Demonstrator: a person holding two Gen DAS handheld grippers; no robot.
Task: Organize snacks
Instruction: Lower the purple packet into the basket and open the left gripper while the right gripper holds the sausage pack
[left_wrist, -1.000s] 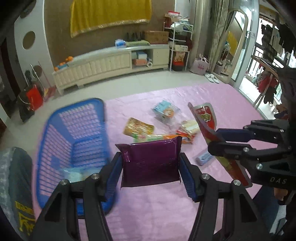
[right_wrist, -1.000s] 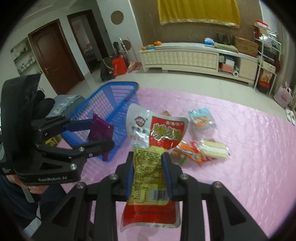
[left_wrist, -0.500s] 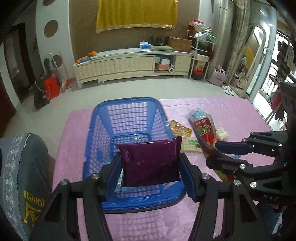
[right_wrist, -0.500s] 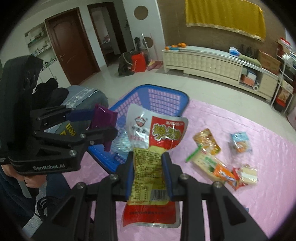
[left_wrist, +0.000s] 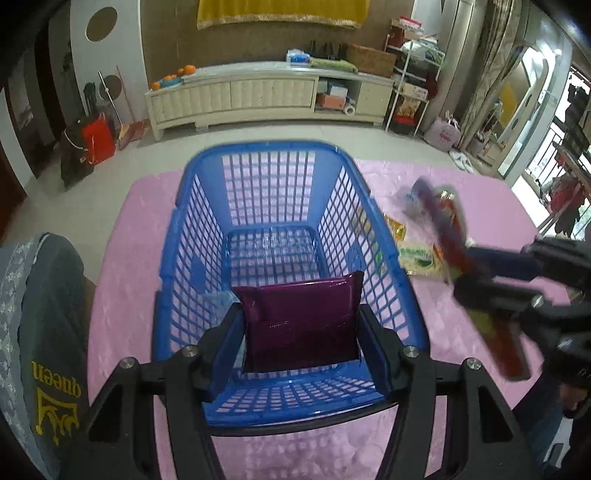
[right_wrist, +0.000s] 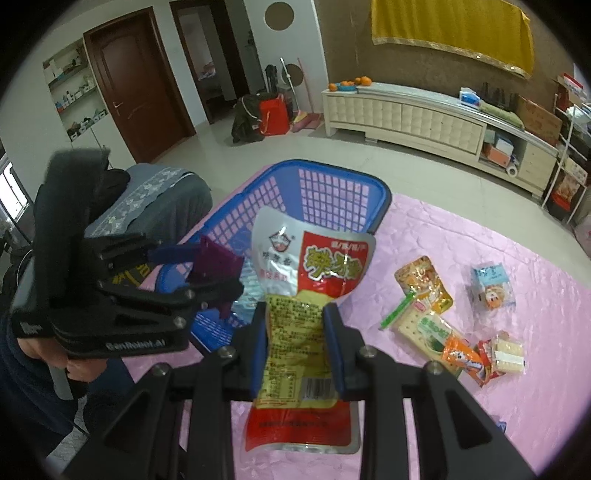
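My left gripper (left_wrist: 301, 325) is shut on a dark purple snack packet (left_wrist: 301, 321) and hangs over the near end of the blue plastic basket (left_wrist: 192, 229). Seen from the right wrist, the same gripper (right_wrist: 221, 284) holds the purple packet (right_wrist: 216, 264) above the basket (right_wrist: 332, 184). My right gripper (right_wrist: 295, 325) is shut on a red, silver and yellow snack pouch (right_wrist: 310, 266), just right of the basket; in the left wrist view that pouch (left_wrist: 454, 236) is blurred. A pale blue packet (left_wrist: 218, 301) lies inside the basket.
Several loose snack packets (right_wrist: 424, 288) lie on the pink cloth (right_wrist: 498, 369) to the right of the basket. A person's knee in grey fabric (left_wrist: 33, 314) is at the left. Beyond the cloth are floor and a long white cabinet (left_wrist: 258, 96).
My left gripper has carried the purple packet left and down until it is over the basket. The right gripper with the pouch has followed to the left, close beside the basket.
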